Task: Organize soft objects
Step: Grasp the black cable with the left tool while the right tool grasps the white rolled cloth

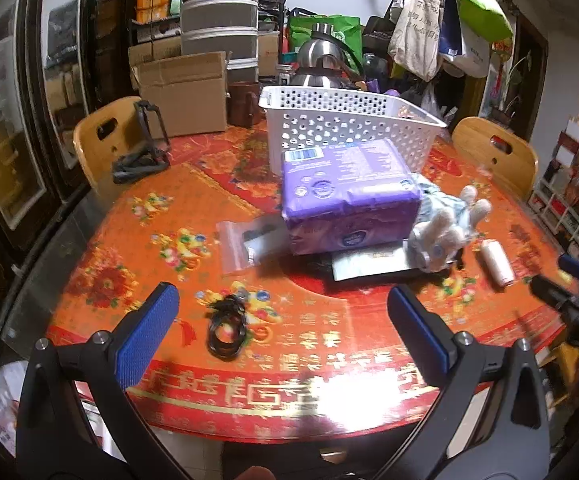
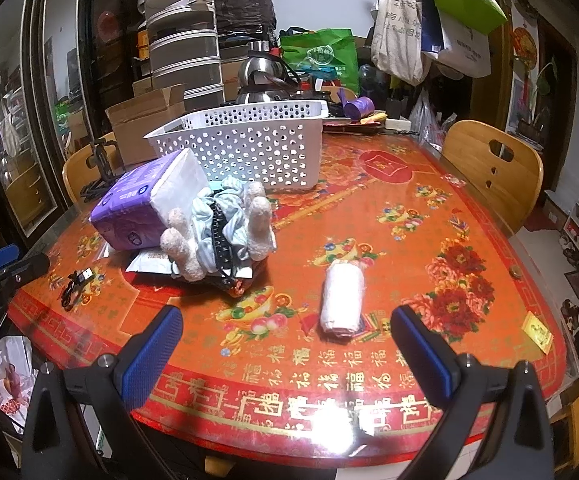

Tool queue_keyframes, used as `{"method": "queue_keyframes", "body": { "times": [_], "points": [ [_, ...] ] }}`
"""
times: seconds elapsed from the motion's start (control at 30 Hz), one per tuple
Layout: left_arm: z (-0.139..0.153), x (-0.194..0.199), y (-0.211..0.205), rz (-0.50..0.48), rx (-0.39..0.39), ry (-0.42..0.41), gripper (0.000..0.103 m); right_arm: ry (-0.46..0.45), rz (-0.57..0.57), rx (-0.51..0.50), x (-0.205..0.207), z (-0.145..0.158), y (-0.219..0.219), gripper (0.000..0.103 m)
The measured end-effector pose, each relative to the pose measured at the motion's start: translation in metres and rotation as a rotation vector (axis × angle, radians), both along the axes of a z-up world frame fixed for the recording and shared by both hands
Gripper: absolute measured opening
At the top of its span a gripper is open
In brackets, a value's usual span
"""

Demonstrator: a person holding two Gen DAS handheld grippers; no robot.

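Soft things lie scattered on a round table [image 2: 429,240] under a glossy red-and-gold cloth printed with flowers and characters. Nearest the right gripper [image 2: 285,340], whose two black fingers with ribbed blue pads [image 2: 149,360] stand wide apart and hold nothing, is a small roll [image 2: 342,300] of pale, fuzzy cloth, lying just beyond the gap between the fingers. Farther and to the left sits a plush toy [image 2: 217,232] with nubbly cream limbs and a striped pale-blue body, crossed by a black strap; it leans against a puffy purple pack [image 2: 145,204] in shiny plastic wrap, its white end facing the camera. Both rest on flat paper packets [image 2: 149,262]. Behind them stands a white plastic basket [image 2: 249,148], rectangular, its walls pierced with round holes. The left gripper [image 1: 283,328] likewise hovers above the near edge with its jaws spread wide and empty. Just beyond its left pad is a coiled black cable [image 1: 227,328], thin and glossy, and farther on a clear zip bag [image 1: 245,244] with something dark inside lies beside the purple pack. In this view the roll lies to the right of the toy, apart from it. At the far left of the table stands a brown cardboard box [image 1: 185,92] with its flaps open, and a steel kettle [image 1: 321,60] rises behind the basket. Wooden chairs [image 2: 493,168] with cut-out backs stand at the left and right sides of the table.
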State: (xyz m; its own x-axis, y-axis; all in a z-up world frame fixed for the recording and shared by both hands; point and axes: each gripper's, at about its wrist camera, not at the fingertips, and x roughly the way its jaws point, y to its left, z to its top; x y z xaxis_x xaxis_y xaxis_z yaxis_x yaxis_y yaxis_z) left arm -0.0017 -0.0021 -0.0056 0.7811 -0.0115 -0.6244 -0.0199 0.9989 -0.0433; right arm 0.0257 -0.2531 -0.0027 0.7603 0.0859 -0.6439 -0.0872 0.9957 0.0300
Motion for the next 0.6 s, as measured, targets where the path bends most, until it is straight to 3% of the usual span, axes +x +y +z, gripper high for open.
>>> {"method": "queue_keyframes", "body": {
  "times": [0.07, 0.17, 0.33, 0.4, 0.47, 0.6],
  "points": [
    [-0.002, 0.000, 0.002, 0.015, 0.023, -0.019, 0.103, -0.004, -0.020, 0.023, 0.006, -0.006, -0.008, 0.103],
    [-0.010, 0.001, 0.013, -0.016, -0.017, -0.034, 0.103, -0.088, -0.106, 0.012, 0.008, -0.015, -0.019, 0.103],
    [-0.050, 0.020, 0.038, 0.009, -0.003, 0.079, 0.103, 0.031, -0.131, -0.020, 0.030, -0.040, -0.027, 0.103],
    [-0.066, 0.020, 0.053, 0.009, -0.038, 0.102, 0.103, 0.077, -0.112, 0.008, 0.036, -0.050, -0.029, 0.103],
    [-0.076, 0.022, 0.065, -0.001, -0.095, 0.121, 0.103, 0.103, -0.096, 0.003, 0.041, -0.059, -0.028, 0.103],
    [-0.092, 0.029, 0.072, 0.018, -0.074, 0.139, 0.103, 0.113, -0.079, -0.043, 0.040, -0.070, -0.022, 0.103]
  ]
}}
